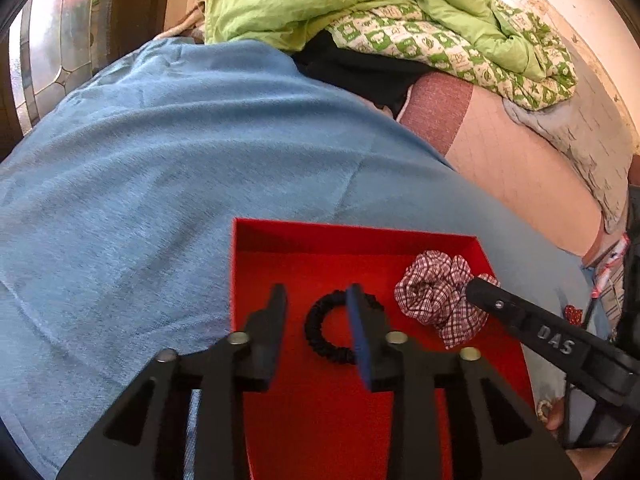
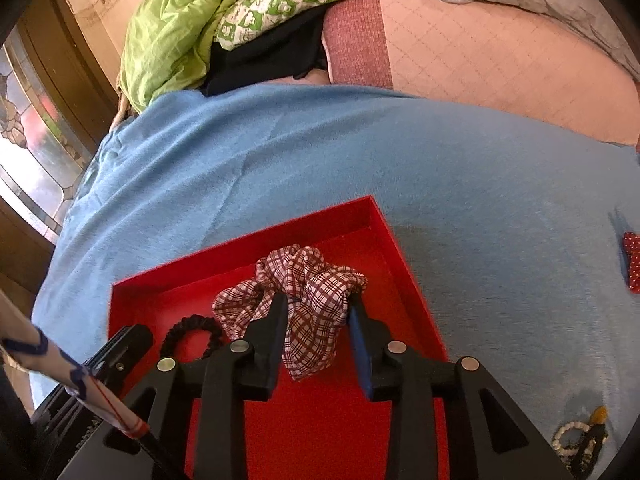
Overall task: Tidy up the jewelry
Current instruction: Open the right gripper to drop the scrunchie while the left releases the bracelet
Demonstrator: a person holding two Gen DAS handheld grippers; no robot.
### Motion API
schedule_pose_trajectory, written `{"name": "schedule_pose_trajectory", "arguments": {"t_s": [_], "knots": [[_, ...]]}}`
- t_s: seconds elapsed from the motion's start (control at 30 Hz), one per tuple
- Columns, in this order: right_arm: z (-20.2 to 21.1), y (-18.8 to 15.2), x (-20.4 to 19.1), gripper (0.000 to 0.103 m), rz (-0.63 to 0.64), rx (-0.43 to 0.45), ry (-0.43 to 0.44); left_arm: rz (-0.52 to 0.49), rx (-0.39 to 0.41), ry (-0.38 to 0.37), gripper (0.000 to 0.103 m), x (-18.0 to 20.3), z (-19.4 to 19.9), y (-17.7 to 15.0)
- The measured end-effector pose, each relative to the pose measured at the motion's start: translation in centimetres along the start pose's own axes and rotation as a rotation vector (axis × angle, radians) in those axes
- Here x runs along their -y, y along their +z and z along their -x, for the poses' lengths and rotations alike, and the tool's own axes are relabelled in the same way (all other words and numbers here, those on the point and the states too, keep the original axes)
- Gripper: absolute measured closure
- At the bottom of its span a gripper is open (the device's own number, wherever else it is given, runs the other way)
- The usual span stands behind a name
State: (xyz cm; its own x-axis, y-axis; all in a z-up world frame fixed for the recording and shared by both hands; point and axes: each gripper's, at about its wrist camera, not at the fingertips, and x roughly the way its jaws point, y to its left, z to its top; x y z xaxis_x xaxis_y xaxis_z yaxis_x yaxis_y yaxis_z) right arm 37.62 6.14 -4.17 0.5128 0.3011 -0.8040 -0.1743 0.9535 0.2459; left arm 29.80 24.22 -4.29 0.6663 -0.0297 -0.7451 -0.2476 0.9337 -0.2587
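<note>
A red tray (image 1: 352, 236) lies on a blue cloth (image 1: 160, 152). A black hair tie (image 1: 320, 340) lies in it. My left gripper (image 1: 318, 300) is open above the tie, holding nothing. A red-checked scrunchie (image 1: 432, 292) sits at the tray's right side. In the right wrist view my right gripper (image 2: 318, 306) has its fingers around the scrunchie (image 2: 308, 276), which hangs between the jaws over the tray (image 2: 248, 232). The black tie (image 2: 192, 334) shows at its left. The right gripper's finger (image 1: 484, 292) reaches the scrunchie in the left wrist view.
A red dotted bow (image 2: 634, 266) and a bead bracelet (image 2: 576, 436) lie on the blue cloth (image 2: 360, 152) right of the tray. A green quilt (image 1: 360, 8) and black garment (image 1: 360, 68) are piled at the back. A window (image 2: 24, 140) stands left.
</note>
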Motion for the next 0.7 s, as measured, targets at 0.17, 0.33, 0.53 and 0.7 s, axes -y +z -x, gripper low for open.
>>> {"name": "schedule_pose_trajectory", "arguments": {"t_s": [0.17,0.33,0.53,0.7], "knots": [[2.2,-0.1,0.0,0.069,-0.002,0.024,0.023,-0.006,0.034,0.008,0.070,0.2,1.2,0.3],[4.7,-0.9,0.2,0.068,-0.013,0.051,0.067,-0.026,0.089,0.023,0.067,0.9,3.0,0.6],[7.7,-3.4,1.2,0.065,-0.037,0.071,0.112,-0.067,0.146,0.058,0.062,1.6,4.9,0.5],[10.8,-5.6,2.5,0.065,-0.033,0.105,0.136,-0.097,0.174,0.065,0.061,2.4,6.1,0.2]]}}
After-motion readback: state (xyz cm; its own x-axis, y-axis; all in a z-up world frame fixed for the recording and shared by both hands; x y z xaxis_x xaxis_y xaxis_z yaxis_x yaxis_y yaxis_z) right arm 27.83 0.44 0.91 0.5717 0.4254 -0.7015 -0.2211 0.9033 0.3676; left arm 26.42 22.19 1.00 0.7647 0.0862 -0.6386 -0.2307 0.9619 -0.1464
